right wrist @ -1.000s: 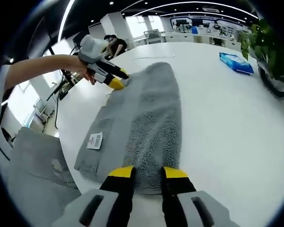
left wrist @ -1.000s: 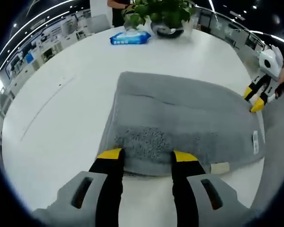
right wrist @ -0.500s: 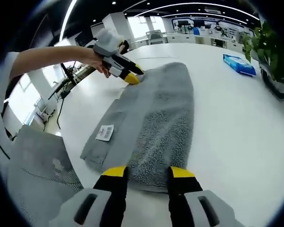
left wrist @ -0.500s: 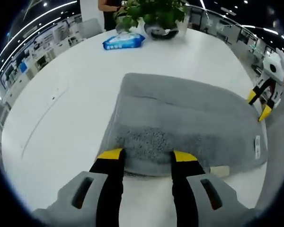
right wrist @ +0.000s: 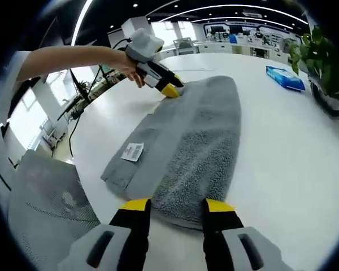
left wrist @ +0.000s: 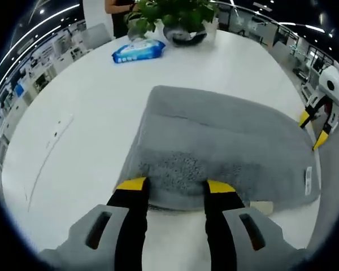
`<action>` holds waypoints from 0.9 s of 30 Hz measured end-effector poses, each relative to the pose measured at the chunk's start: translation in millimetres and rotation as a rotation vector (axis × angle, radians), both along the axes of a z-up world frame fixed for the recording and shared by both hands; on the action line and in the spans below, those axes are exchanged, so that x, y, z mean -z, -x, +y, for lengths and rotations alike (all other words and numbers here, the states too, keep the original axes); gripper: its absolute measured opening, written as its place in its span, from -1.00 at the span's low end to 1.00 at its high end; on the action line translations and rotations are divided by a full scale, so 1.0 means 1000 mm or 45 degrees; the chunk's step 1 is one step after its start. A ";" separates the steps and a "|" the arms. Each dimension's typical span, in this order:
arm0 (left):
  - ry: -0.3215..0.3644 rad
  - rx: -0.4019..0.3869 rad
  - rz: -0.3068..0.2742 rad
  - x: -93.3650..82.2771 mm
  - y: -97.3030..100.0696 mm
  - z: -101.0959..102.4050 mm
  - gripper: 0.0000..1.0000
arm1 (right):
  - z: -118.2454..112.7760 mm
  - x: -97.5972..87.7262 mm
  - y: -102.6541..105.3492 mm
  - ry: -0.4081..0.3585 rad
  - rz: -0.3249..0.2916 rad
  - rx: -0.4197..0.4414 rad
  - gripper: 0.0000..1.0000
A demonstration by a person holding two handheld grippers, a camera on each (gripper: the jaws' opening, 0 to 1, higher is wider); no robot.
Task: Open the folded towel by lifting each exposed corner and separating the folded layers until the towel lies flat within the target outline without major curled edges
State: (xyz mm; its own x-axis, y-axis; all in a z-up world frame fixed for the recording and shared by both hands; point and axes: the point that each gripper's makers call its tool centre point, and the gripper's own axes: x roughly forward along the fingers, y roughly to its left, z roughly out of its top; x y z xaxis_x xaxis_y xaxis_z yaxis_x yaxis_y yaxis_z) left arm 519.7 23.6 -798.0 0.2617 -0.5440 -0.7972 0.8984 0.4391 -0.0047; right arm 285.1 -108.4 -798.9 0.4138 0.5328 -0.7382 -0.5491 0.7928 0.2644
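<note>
Towel (left wrist: 220,147): grey, still folded in layers, lying on the white round table (left wrist: 85,113); white care label (right wrist: 132,151) near one long edge.
Left gripper (left wrist: 176,185): jaws parted about as wide as the folded corner, yellow tips resting against the near edge of the towel; cannot tell whether any cloth is pinched.
Right gripper (right wrist: 175,204): jaws spread, tips at the opposite short end, touching the rough pile; no grasp visible, so hold cannot be told.
Change, left gripper view: other gripper at the right edge has slid outward and down along the far end over the last second; towel seems pulled longer and flatter.
Change, right gripper view: other gripper, held by a bare hand, has moved inward along the far corner; near end of the towel sits slightly further from the jaws than a second ago.
Meaning: probably a stretching-out of the strip, both ends drawn apart; fold itself not yet opened, layers still stacked.
Next need, as judged: lift one exposed corner and peel the upper layer sideways.
Bystanders: blue wipes packet (left wrist: 137,49), potted plant (left wrist: 175,17), well apart from the towel.
</note>
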 end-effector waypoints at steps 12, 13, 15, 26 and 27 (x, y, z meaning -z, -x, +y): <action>0.017 0.056 -0.015 0.001 -0.012 -0.015 -0.25 | 0.008 0.000 0.006 0.026 -0.007 0.017 -0.25; 0.024 0.055 -0.020 0.001 -0.013 -0.016 -0.26 | 0.009 0.000 0.007 0.028 -0.007 0.016 -0.25; 0.037 0.058 -0.023 0.001 -0.014 -0.018 -0.26 | 0.012 0.000 0.009 0.037 -0.012 0.013 -0.22; 0.038 0.113 -0.014 0.001 -0.020 -0.027 -0.26 | 0.016 0.001 0.010 0.090 -0.071 0.025 -0.13; 0.033 0.106 -0.010 0.001 -0.020 -0.027 -0.26 | 0.016 0.001 0.009 0.089 -0.071 0.031 -0.12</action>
State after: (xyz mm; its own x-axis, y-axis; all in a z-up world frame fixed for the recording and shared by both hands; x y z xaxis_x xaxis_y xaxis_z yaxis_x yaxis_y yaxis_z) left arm 539.8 -3.2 -799.0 0.2213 -0.5844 -0.7807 0.9318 0.3630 -0.0075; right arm 275.8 -92.8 -799.5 0.4678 0.4701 -0.7484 -0.5417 0.8217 0.1775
